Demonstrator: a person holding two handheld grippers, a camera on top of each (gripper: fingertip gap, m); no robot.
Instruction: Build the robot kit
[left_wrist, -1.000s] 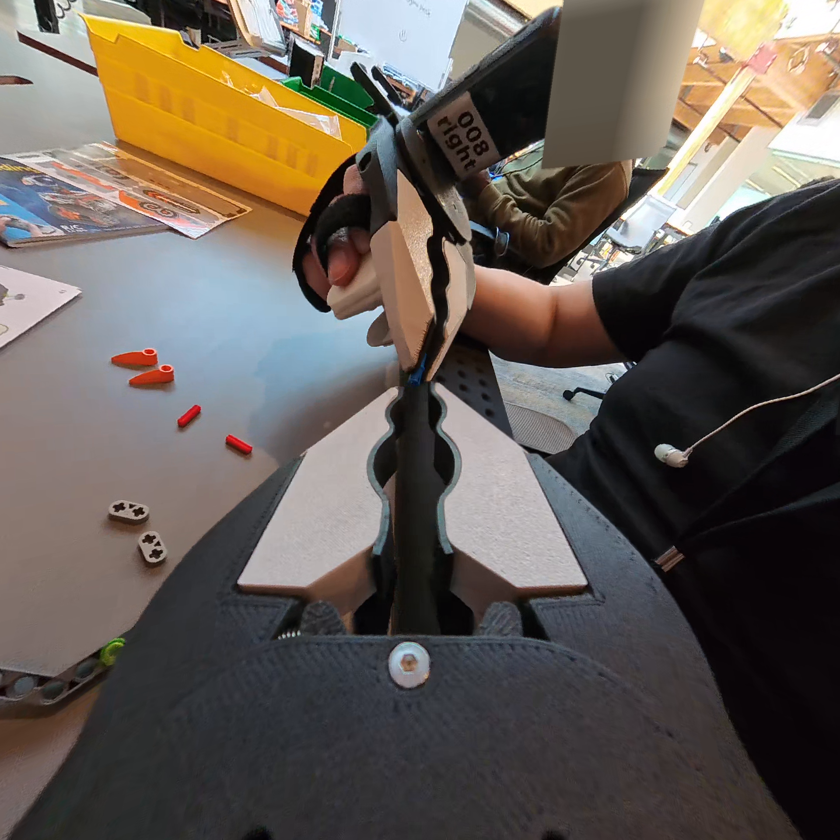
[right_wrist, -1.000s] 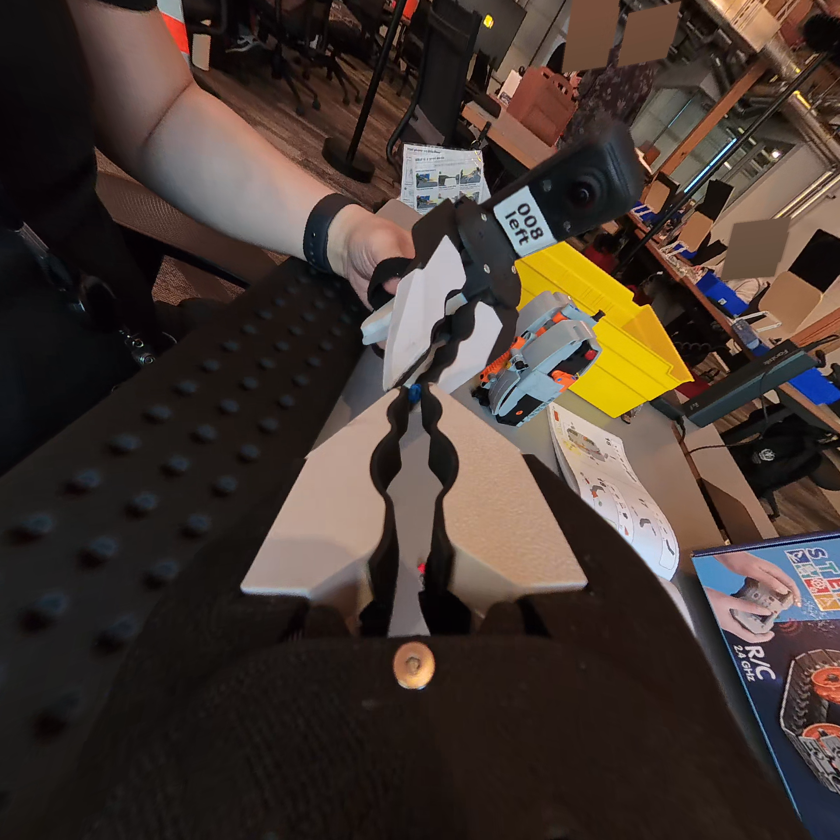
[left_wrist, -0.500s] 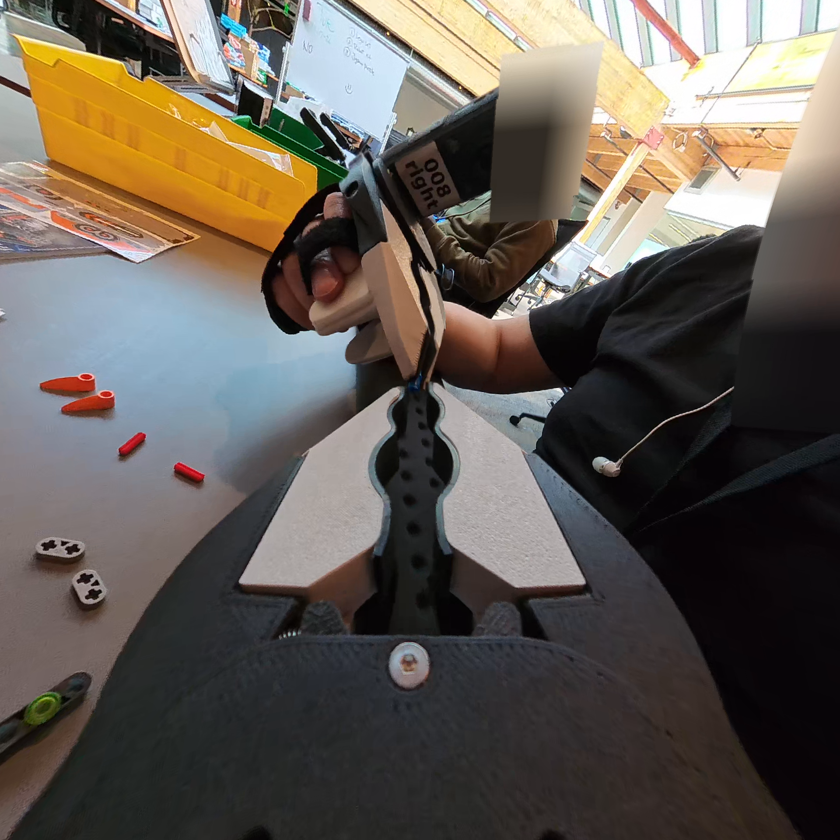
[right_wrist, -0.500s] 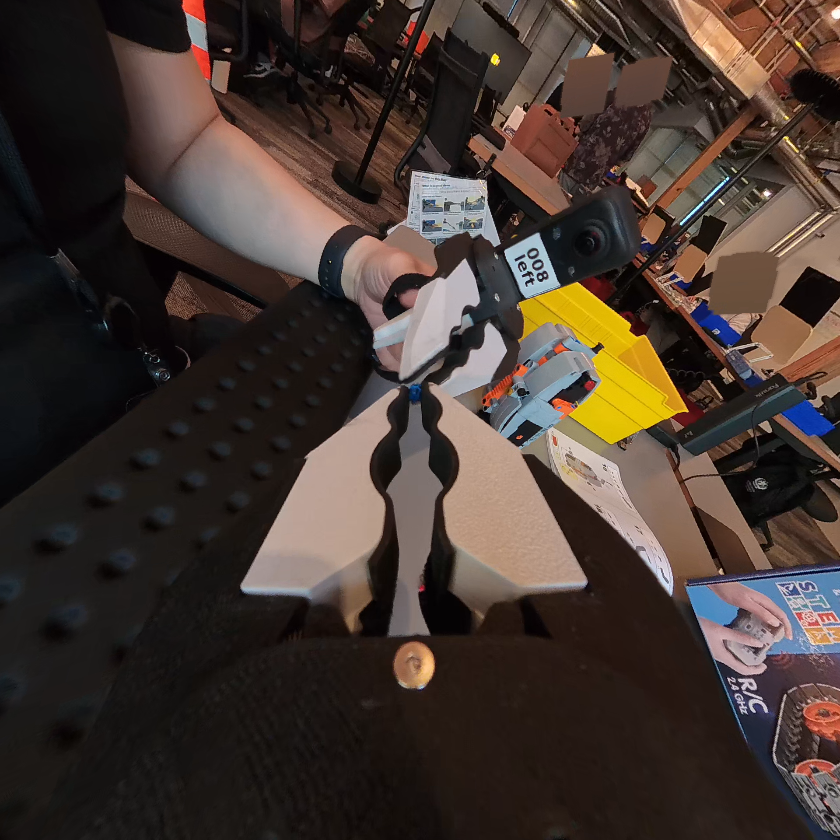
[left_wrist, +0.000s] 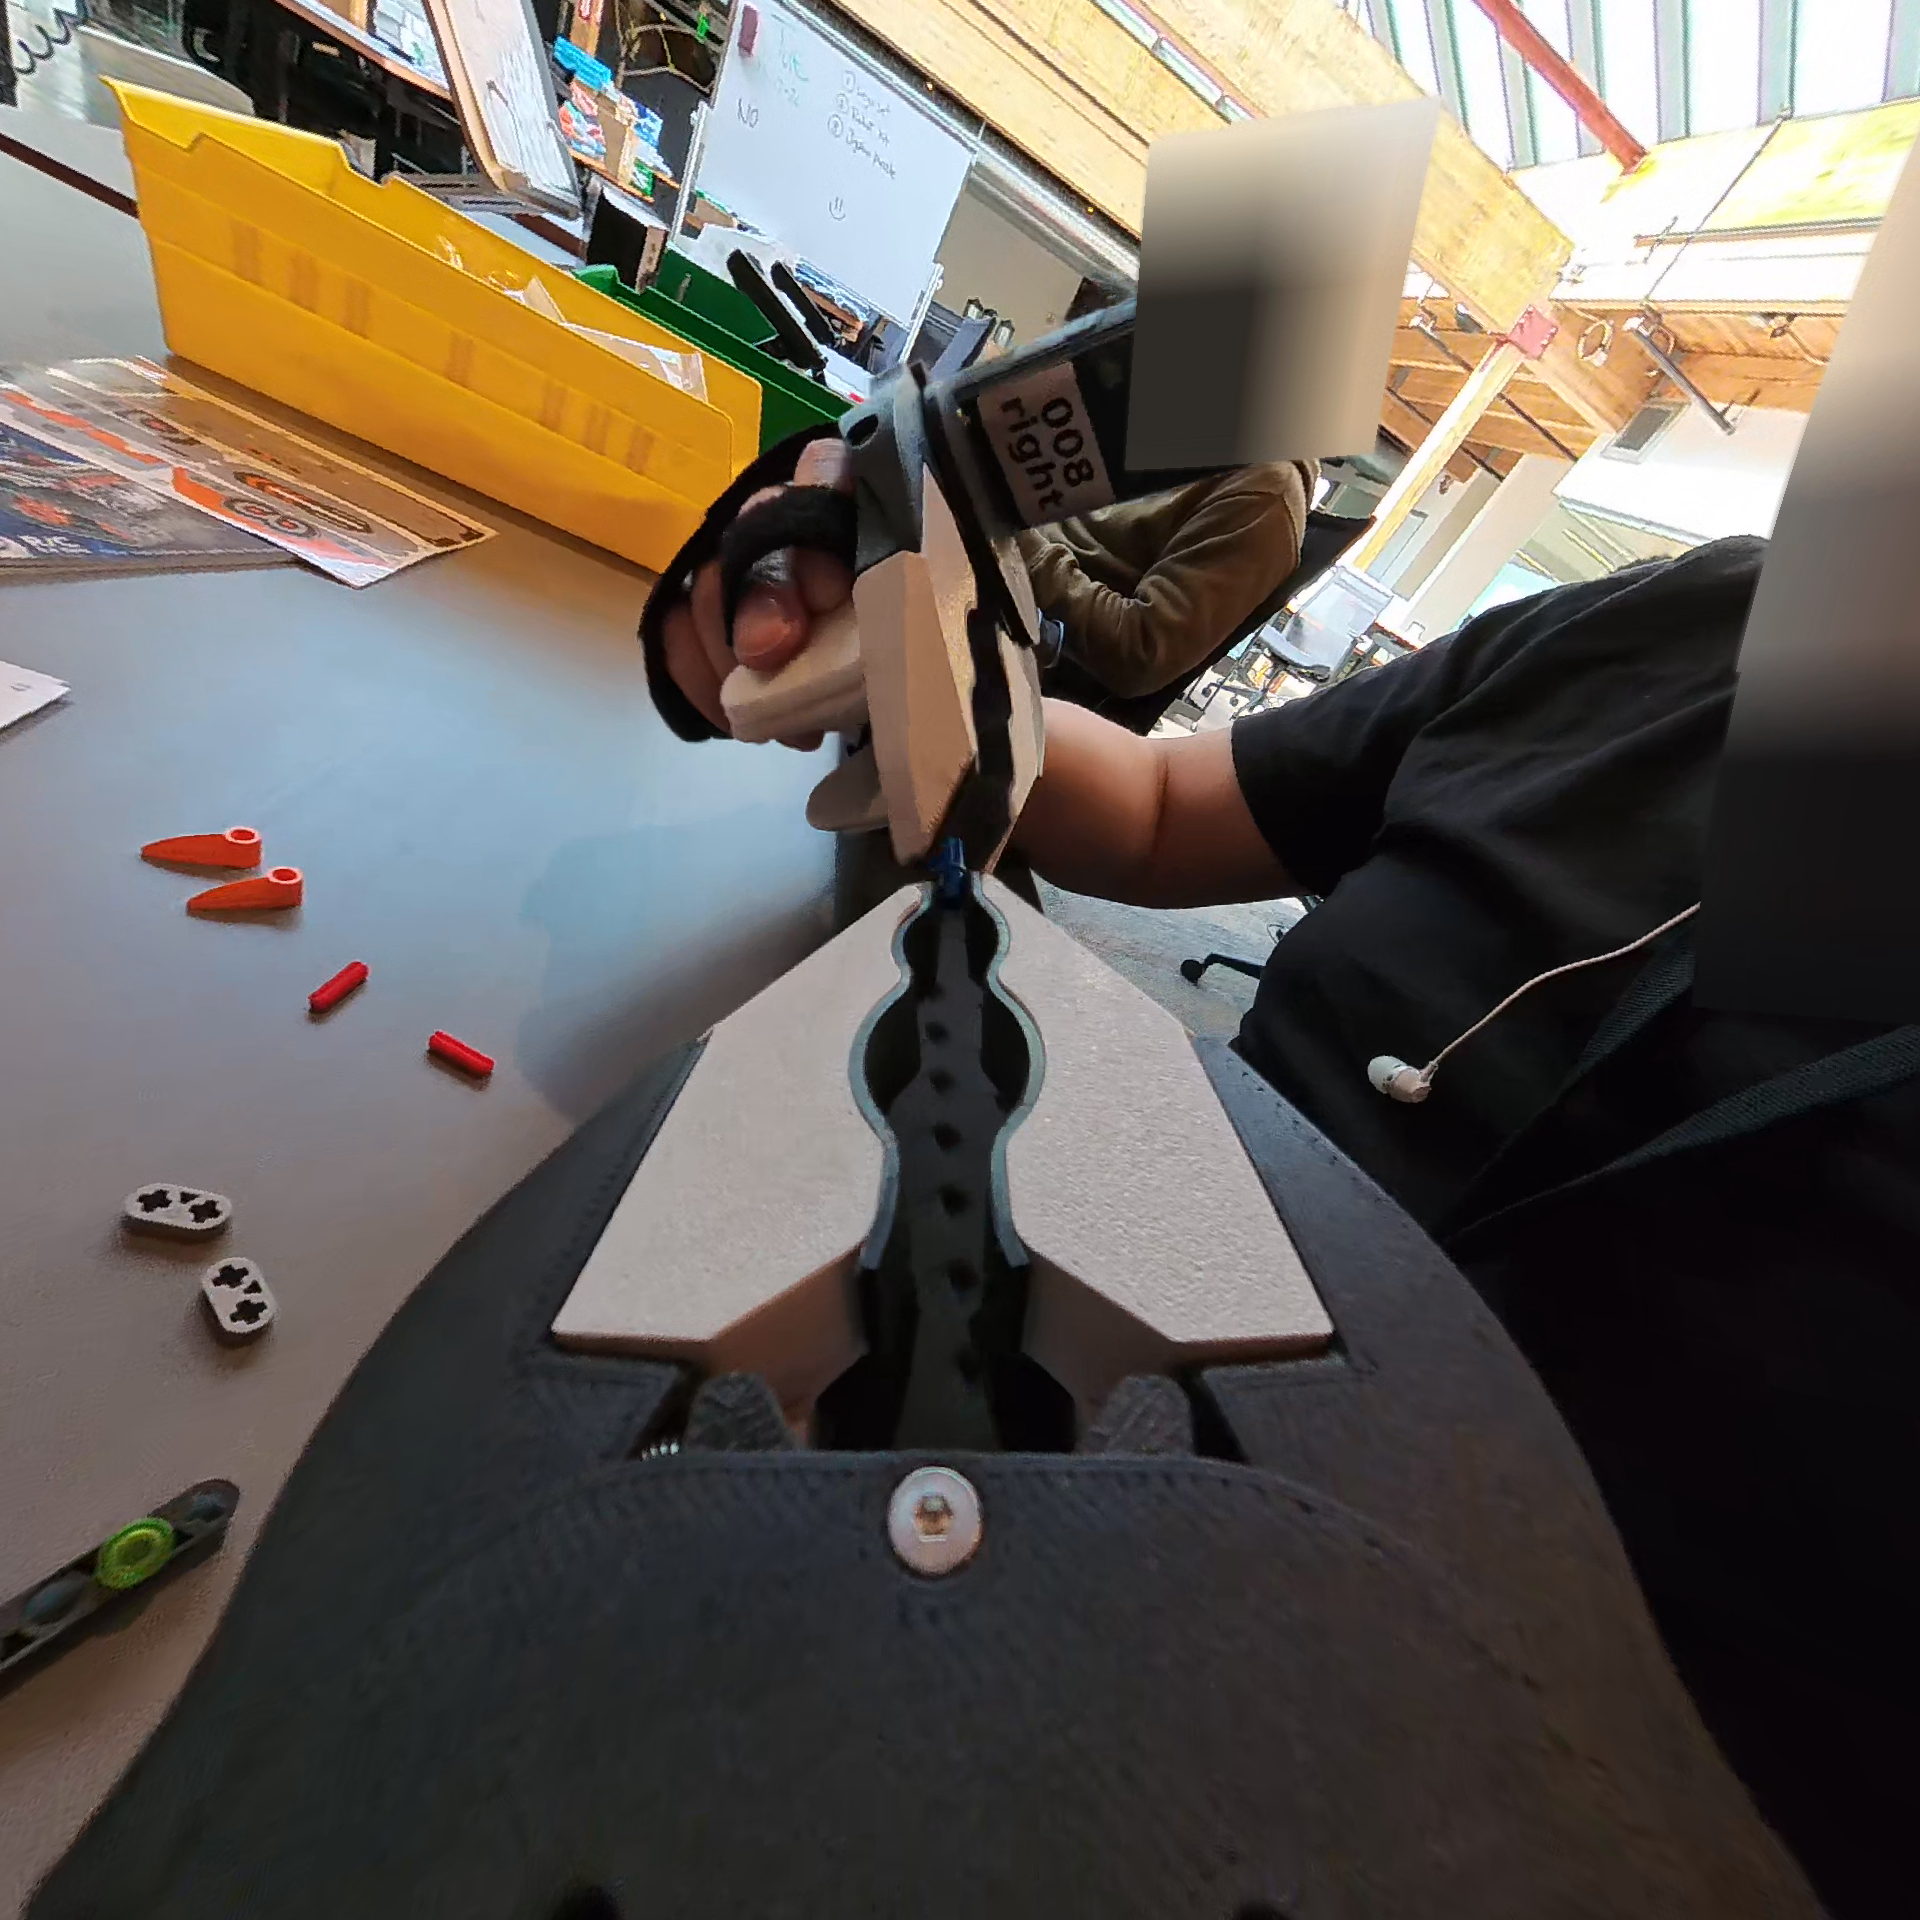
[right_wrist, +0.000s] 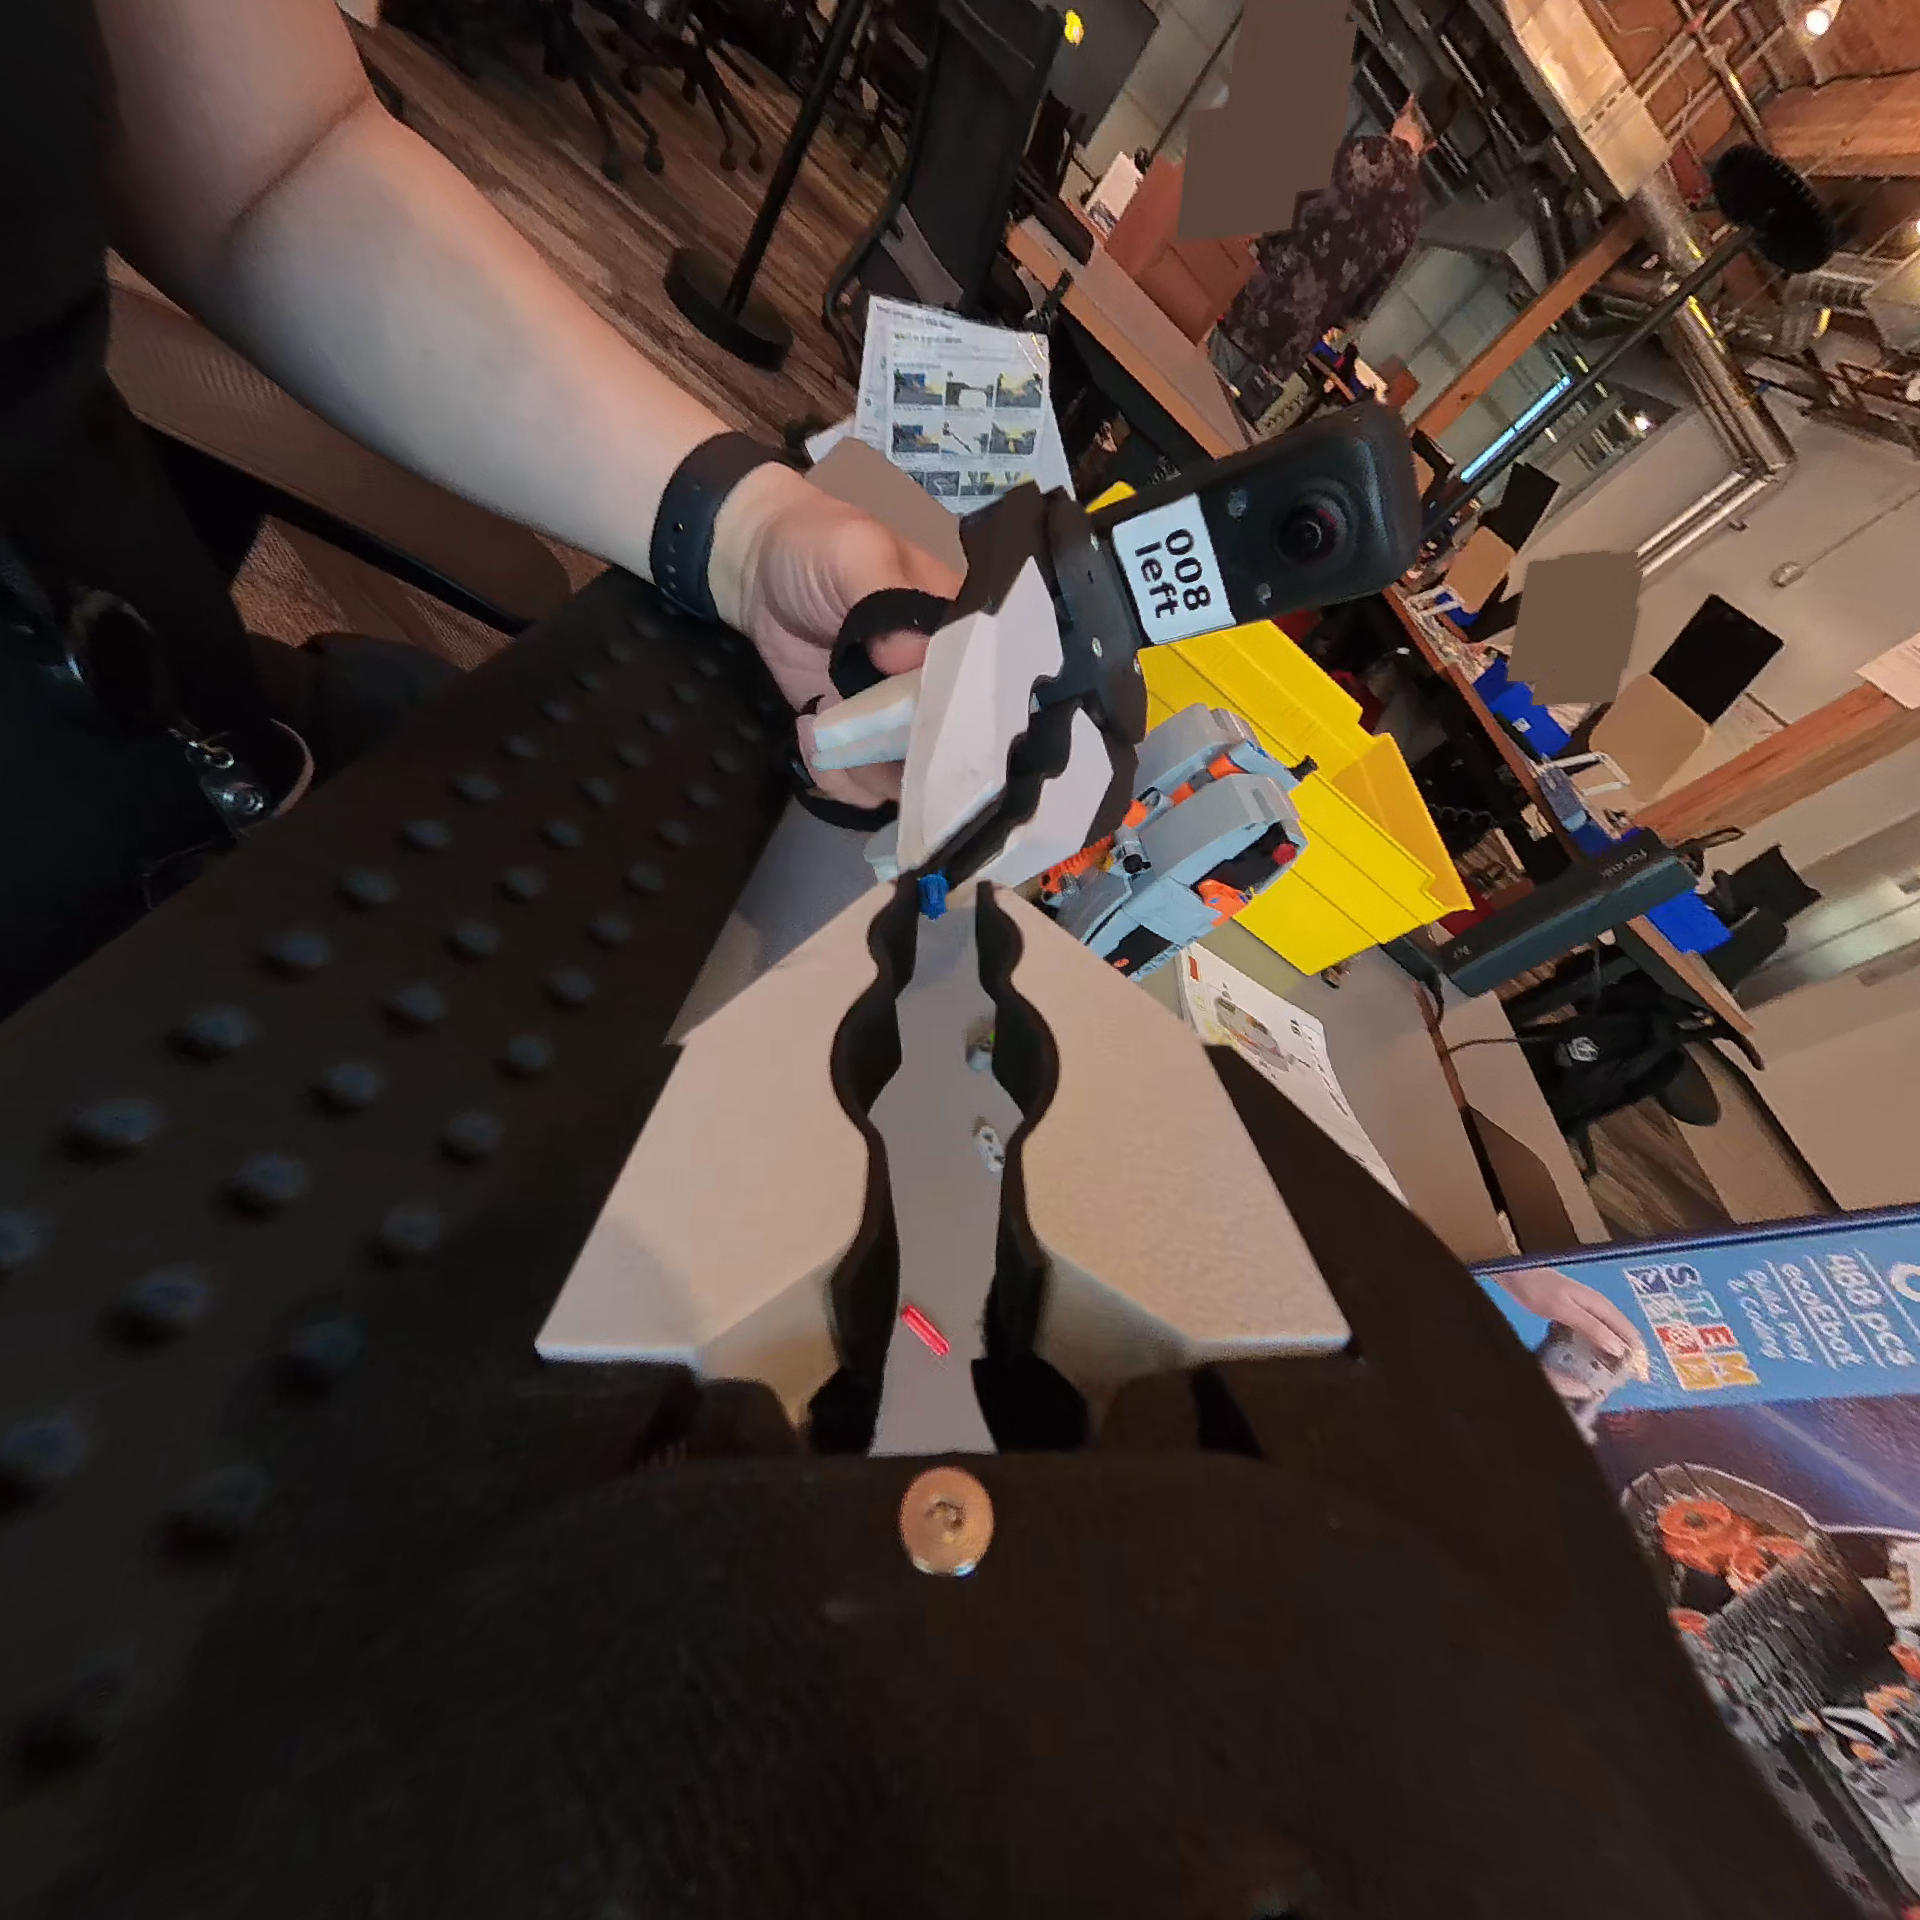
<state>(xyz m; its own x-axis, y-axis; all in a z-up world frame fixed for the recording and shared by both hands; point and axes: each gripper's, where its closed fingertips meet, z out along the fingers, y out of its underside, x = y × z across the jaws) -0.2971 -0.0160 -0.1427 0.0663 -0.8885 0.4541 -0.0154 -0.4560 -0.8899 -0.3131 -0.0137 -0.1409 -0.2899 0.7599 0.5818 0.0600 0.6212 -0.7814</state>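
Up above the grey counter, the two claws meet tip to tip. The left claw is squeezed shut on a long black plastic beam with holes. The right claw is open a little, its left tip touching a tiny blue plastic peg. Small red pegs lie on the counter, far left.
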